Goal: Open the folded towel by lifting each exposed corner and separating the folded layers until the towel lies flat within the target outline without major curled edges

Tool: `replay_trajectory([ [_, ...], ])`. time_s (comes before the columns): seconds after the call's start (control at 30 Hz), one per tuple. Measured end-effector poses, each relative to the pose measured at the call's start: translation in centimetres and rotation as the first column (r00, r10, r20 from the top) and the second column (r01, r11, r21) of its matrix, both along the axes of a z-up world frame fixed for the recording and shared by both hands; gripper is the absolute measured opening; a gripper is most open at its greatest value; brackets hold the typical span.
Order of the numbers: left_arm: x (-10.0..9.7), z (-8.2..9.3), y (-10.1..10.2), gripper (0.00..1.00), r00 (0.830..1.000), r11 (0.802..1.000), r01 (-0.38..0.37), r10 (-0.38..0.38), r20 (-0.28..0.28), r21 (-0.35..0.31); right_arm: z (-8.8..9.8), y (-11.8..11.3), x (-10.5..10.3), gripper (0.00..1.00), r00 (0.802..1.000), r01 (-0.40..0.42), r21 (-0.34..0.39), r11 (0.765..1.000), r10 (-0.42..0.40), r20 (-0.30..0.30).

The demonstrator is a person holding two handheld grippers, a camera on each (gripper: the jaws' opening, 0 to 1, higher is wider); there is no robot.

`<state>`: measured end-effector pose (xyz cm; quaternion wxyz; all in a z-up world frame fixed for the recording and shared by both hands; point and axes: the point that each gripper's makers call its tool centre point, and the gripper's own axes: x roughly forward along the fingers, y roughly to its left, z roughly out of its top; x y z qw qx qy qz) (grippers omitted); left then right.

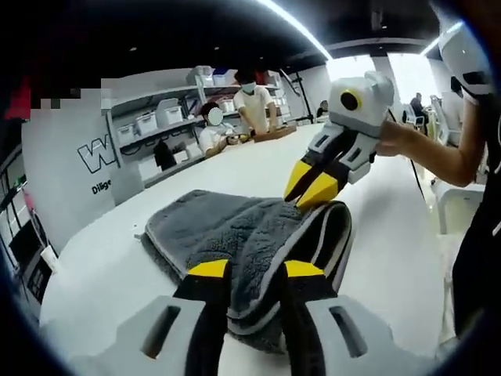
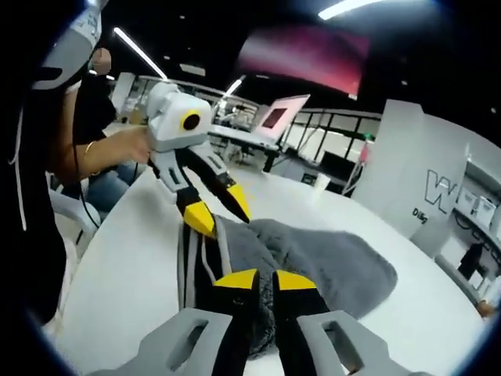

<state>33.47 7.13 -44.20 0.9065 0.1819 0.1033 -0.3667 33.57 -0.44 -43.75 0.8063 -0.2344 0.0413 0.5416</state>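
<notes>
Charcoal-grey towel (image 1: 235, 235) with paler grey edging stripes. White bench (image 1: 258, 164). Left hand-held gripper (image 1: 254, 270): yellow tips, black jaws, grey body. Right hand-held gripper (image 2: 264, 280): same yellow, black, grey.

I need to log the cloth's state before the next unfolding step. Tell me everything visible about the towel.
The towel is dark grey, plush, with a paler striped band along its edge. It lies folded in layers, bunched rather than flat, on the white table. The left gripper pinches its near edge, jaws closed on the folds; the right gripper grips the far corner the same way.
</notes>
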Motion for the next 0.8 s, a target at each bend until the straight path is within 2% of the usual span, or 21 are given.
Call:
replay_trajectory([
  [0.1,-0.3,-0.2,-0.1,0.16,1.000,1.000,0.005,-0.005,0.005,0.021,-0.3,0.0,-0.1,0.01,1.000,0.001,0.003,1.000,-0.001,-0.010],
  [0.27,-0.6,-1.0,0.2,0.16,1.000,0.999,-0.016,0.016,-0.003,0.045,-0.7,-0.1,-0.6,0.00,0.999,-0.005,0.011,1.000,0.005,-0.034],
  [0.37,-0.9,-1.6,0.2,0.14,1.000,0.999,-0.024,0.025,-0.019,0.046,-0.6,0.1,-1.3,0.00,0.997,-0.021,0.052,0.998,0.024,-0.068],
  [0.53,-1.2,-2.2,0.4,0.14,0.999,0.999,-0.038,0.039,-0.033,0.034,-1.2,0.0,-1.5,0.00,0.997,-0.011,0.044,0.999,0.014,-0.082],
  [0.77,-1.2,-2.5,0.7,0.14,0.994,0.995,-0.091,0.089,-0.061,-0.038,-1.8,-0.2,-1.8,0.00,0.994,0.001,0.046,0.999,0.004,-0.108],
  [0.8,-1.2,-2.7,0.7,0.14,0.990,0.989,-0.124,0.118,-0.081,-0.078,-2.0,-0.2,-1.8,0.00,0.994,0.004,0.047,0.999,0.001,-0.112],
])
